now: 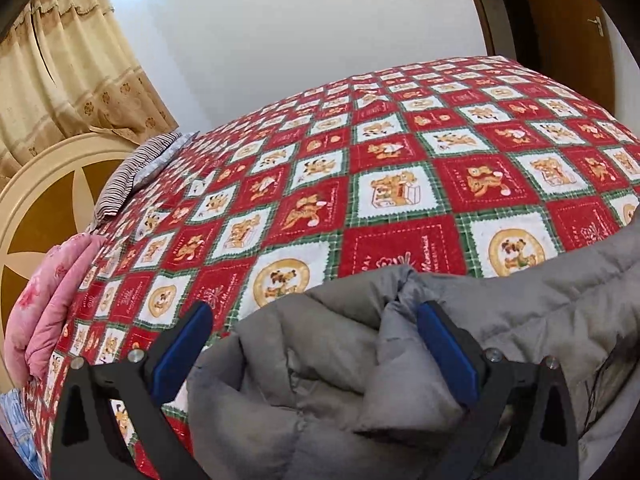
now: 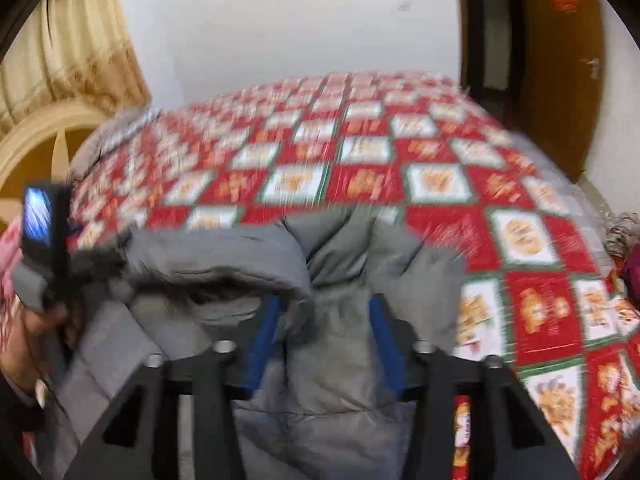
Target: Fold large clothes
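Observation:
A grey puffy jacket (image 1: 360, 380) lies bunched on the near edge of a bed with a red, white and green patchwork bedspread (image 1: 400, 200). My left gripper (image 1: 314, 312) stands wide open over the jacket's left part, and its blue pads (image 1: 448, 352) do not press the cloth. The right wrist view is blurred. There my right gripper (image 2: 324, 304) is open, with a ridge of the jacket (image 2: 340, 400) between its blue pads (image 2: 264, 336). At the left edge of that view a hand (image 2: 24, 332) holds the left gripper's black body with its lit screen (image 2: 38, 216).
A folded pink quilt (image 1: 52, 304) and a striped pillow (image 1: 136, 172) lie at the bed's left end by a cream and brown headboard (image 1: 44, 200). A beige curtain (image 1: 60, 60) hangs behind it. A brown door (image 1: 568, 40) stands far right. A heap of cloth (image 2: 624, 232) lies beside the bed.

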A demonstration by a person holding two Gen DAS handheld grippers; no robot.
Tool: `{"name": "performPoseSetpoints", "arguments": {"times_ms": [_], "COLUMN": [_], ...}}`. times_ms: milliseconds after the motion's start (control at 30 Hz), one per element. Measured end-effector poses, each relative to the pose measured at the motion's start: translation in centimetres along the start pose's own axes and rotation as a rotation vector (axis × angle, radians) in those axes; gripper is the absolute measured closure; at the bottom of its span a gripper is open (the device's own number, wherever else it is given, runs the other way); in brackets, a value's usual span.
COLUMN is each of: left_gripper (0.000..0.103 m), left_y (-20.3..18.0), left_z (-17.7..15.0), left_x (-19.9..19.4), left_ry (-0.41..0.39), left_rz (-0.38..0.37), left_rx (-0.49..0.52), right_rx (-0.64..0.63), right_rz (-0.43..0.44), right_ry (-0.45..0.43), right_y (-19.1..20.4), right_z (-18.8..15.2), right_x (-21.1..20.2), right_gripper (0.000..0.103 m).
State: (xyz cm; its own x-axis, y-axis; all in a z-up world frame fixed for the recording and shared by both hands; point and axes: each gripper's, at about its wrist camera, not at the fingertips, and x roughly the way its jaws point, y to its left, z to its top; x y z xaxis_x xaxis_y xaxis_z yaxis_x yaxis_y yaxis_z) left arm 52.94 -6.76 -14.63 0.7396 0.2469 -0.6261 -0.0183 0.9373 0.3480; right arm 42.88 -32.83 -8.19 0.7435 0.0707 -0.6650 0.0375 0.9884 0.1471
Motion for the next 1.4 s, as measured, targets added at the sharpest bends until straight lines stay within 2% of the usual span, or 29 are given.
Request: {"name": "performPoseSetpoints", "arguments": {"times_ms": [133,267,333,433,500,600,700,1033,1400], "left_gripper": [0.000,0.000,0.000,0.000,0.000,0.000,0.000,0.000,0.000], "left_y": [-0.3,-0.2,-0.2,-1.3,-2.4,-4.0,-3.9,-4.8,-5.1], "left_z": [-0.3,0.6,1.7,2.9,2.8,1.2,0.0,-0.9,-1.1], "left_x": [-0.1,-1.6,-3.7,-5.0,-4.2,-1.7,0.1,1.3,1.9], "left_ry": [0.007,-0.013,-0.079,-0.116,-0.085,-0.016,0.044,0.088,0.107], "left_rz": [0.000,-0.021,-0.069,-0.162,-0.207,-0.183,-0.212,-0.218,-0.227], "left_rx": [-0.004,-0.042,-0.084,-0.080,-0.061,-0.032,-0.065,-0.061,-0.065], "right_rx": [0.059,-0.005,-0.011,0.001,-0.008,-0.010,-0.006,-0.004,-0.035], "right_rz": [0.013,-0.011,-0.022,-0.030,-0.034,-0.039,-0.034,-0.026,-0.065], "right_ry": [-0.010,0.040,0.093,0.112,0.117,0.125,0.131,0.144,0.165], "right_y": [1.8,4.9,5.4,5.0,4.8,4.3,3.9,3.8,4.4], "right_z": [2.4,2.7,2.0,0.7,0.1,-0.4,-1.1,-2.1,-2.5], "right_x": [1.5,6.2,8.3,9.2,9.4,9.6,9.9,11.1,11.8], "right_gripper": [0.048,0.048,0.048,0.048,0.048,0.048,0.048,0.048,0.048]}}
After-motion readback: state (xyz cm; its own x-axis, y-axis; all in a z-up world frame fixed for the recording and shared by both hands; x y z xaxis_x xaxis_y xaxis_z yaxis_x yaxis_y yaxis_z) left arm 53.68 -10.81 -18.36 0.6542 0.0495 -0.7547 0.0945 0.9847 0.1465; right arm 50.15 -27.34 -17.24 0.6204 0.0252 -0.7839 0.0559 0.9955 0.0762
